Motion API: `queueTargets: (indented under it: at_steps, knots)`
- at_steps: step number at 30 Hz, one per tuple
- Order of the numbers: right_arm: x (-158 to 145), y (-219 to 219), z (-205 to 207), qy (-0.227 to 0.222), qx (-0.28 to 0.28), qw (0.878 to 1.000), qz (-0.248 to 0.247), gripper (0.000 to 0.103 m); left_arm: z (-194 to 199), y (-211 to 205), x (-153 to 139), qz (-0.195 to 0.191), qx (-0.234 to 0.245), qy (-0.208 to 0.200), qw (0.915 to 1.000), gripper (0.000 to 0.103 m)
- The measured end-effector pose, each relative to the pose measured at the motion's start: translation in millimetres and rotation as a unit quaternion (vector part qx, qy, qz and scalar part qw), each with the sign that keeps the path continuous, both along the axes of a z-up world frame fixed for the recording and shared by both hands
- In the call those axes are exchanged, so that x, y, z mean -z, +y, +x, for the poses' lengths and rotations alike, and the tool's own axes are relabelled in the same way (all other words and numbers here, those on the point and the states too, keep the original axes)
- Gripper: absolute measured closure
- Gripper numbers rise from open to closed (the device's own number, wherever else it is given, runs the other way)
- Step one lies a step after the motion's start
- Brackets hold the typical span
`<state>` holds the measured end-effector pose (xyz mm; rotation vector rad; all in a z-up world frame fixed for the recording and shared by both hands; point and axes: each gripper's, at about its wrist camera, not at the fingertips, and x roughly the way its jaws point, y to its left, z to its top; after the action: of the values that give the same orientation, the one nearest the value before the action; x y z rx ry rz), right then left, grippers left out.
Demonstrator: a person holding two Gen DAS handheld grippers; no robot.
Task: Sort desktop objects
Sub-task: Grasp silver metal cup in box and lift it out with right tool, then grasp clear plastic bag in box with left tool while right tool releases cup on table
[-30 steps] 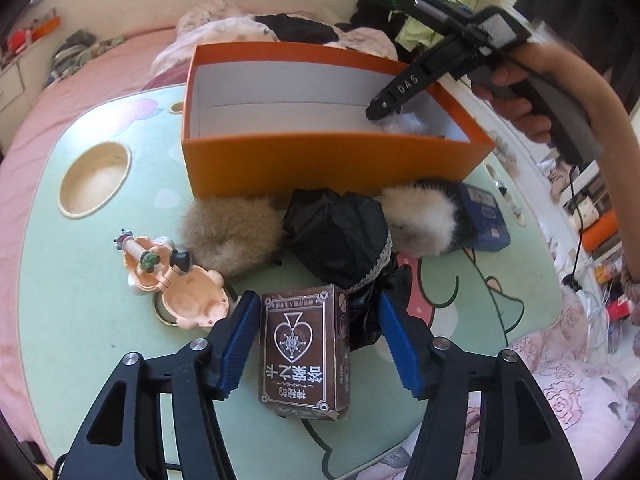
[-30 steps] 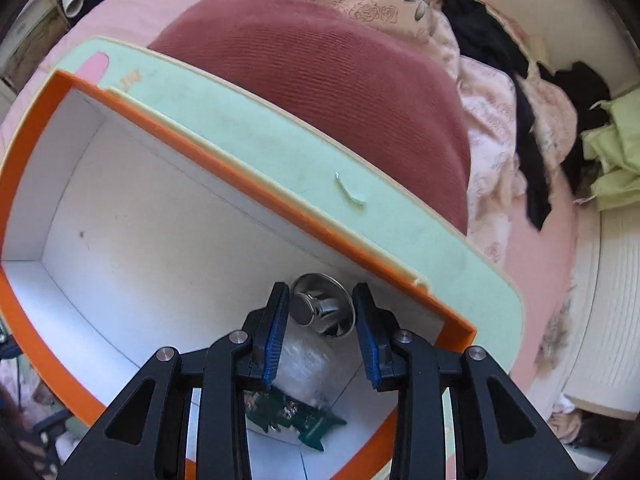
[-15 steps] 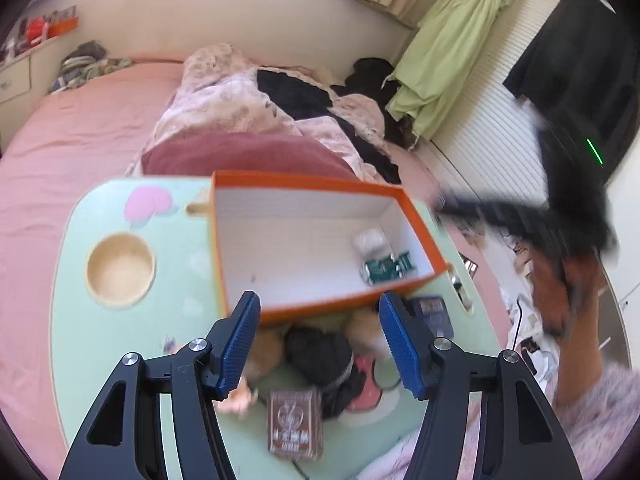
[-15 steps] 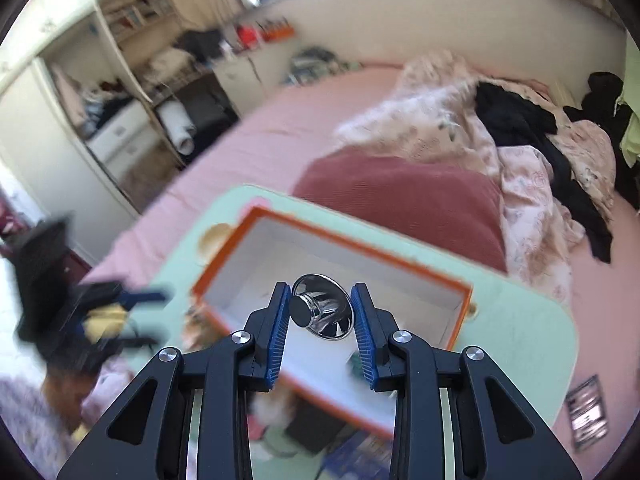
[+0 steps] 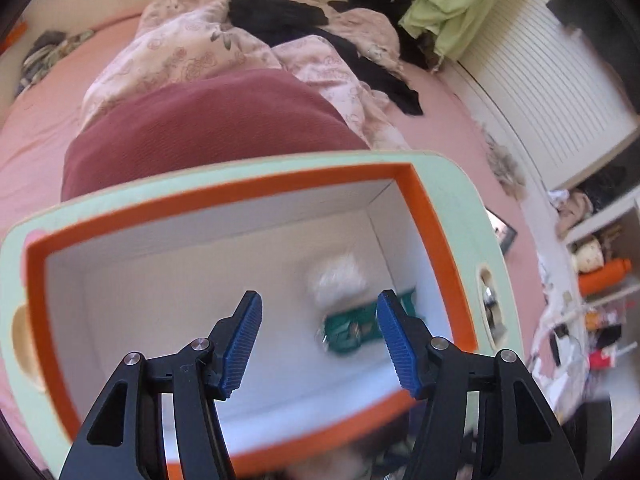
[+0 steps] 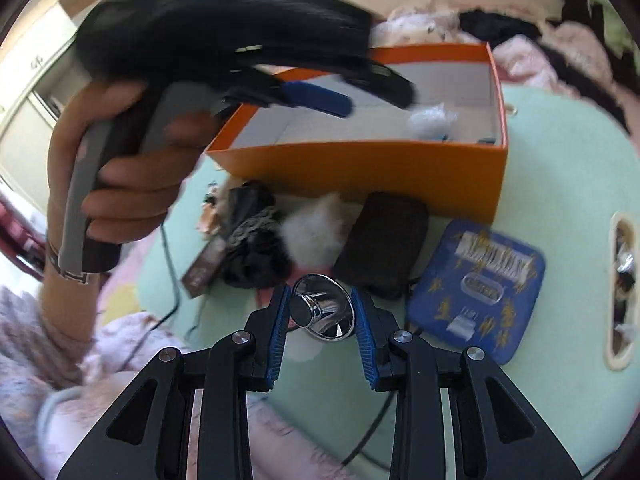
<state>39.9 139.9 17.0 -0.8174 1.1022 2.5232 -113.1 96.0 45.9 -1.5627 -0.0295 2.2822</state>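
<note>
An orange box (image 5: 436,236) with a white inside stands on the pale green table (image 5: 472,196). It holds a white plastic wad (image 5: 338,280) and a green circuit board (image 5: 348,330). My left gripper (image 5: 318,344) is open and empty over the box. It also shows blurred in the right wrist view (image 6: 320,98) above the box (image 6: 360,168). My right gripper (image 6: 320,334) is shut on a shiny chrome funnel-shaped piece (image 6: 324,314), held above the table's near side.
In front of the box lie a black cloth (image 6: 250,248), a white fur ball (image 6: 316,234), a dark case (image 6: 382,246), a brown card box (image 6: 204,266) and a blue card (image 6: 480,286). A cable (image 6: 172,280) runs off the edge. A bed with pillows (image 5: 208,128) lies behind.
My left gripper moved forward over the box, still open. My right gripper pulled back to the table's near side with the chrome piece still in it.
</note>
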Motion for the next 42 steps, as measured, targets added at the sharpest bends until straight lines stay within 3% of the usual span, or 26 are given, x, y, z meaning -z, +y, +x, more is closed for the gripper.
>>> queueTargets:
  at_steps: [7, 9, 11, 13, 18, 19, 25, 27, 28, 29, 36, 38, 42]
  knots:
    - [5.0, 7.2, -7.7, 0.0, 0.04, 0.999, 0.026, 0.07, -9.1, 19.9, 20.6, -0.041, 0.017, -0.007, 0.999, 0.046]
    - [8.1, 8.5, -13.8, 0.011, 0.044, 0.999, 0.017, 0.069, -8.4, 19.6, 22.9, -0.033, 0.024, -0.008, 0.9991, 0.059]
    - [7.1, 8.6, -13.0, 0.017, 0.048, 0.999, 0.018, 0.068, -7.0, 17.6, 20.4, -0.01, 0.031, -0.011, 0.9994, 0.084]
    - [4.3, 9.9, -10.9, 0.025, 0.053, 0.998, 0.019, 0.068, -5.0, 15.9, 15.9, -0.006, 0.034, 0.0, 0.9994, 0.093]
    - [-1.5, 9.8, -5.6, 0.052, 0.062, 0.997, 0.017, 0.059, -2.8, 2.7, 6.4, 0.014, 0.031, 0.028, 0.999, 0.097]
    - [-2.3, 9.7, -6.5, 0.056, 0.063, 0.996, 0.016, 0.059, -2.3, -1.7, 2.7, 0.024, 0.029, 0.032, 0.9988, 0.103]
    - [-3.4, 9.3, 1.5, 0.072, 0.069, 0.995, 0.01, 0.059, 3.1, -20.6, -27.0, 0.06, 0.018, 0.068, 0.9957, 0.102]
    - [-1.2, 11.7, 3.3, 0.074, 0.07, 0.995, 0.007, 0.059, -2.2, -20.0, -27.2, 0.055, 0.014, 0.066, 0.9962, 0.086]
    - [1.5, 13.2, 5.6, 0.076, 0.071, 0.995, 0.005, 0.059, -5.7, -18.2, -24.6, 0.047, 0.011, 0.063, 0.9969, 0.068]
    - [2.5, 13.9, 6.7, 0.076, 0.071, 0.995, 0.003, 0.059, -10.5, -13.2, -20.5, 0.036, 0.011, 0.061, 0.9975, 0.062]
    - [2.3, -2.1, 17.8, 0.079, 0.077, 0.994, 0.009, 0.059, -49.5, 23.9, 20.9, -0.038, 0.031, 0.007, 0.9988, 0.063]
    - [1.3, -6.0, 21.8, 0.084, 0.081, 0.993, 0.006, 0.059, -52.7, 24.0, 19.7, -0.041, 0.026, 0.004, 0.9988, 0.071]
    - [-1.9, -6.1, 26.5, 0.096, 0.087, 0.992, -0.001, 0.059, -52.7, 10.0, 20.8, -0.024, 0.013, -0.016, 0.9995, 0.075]
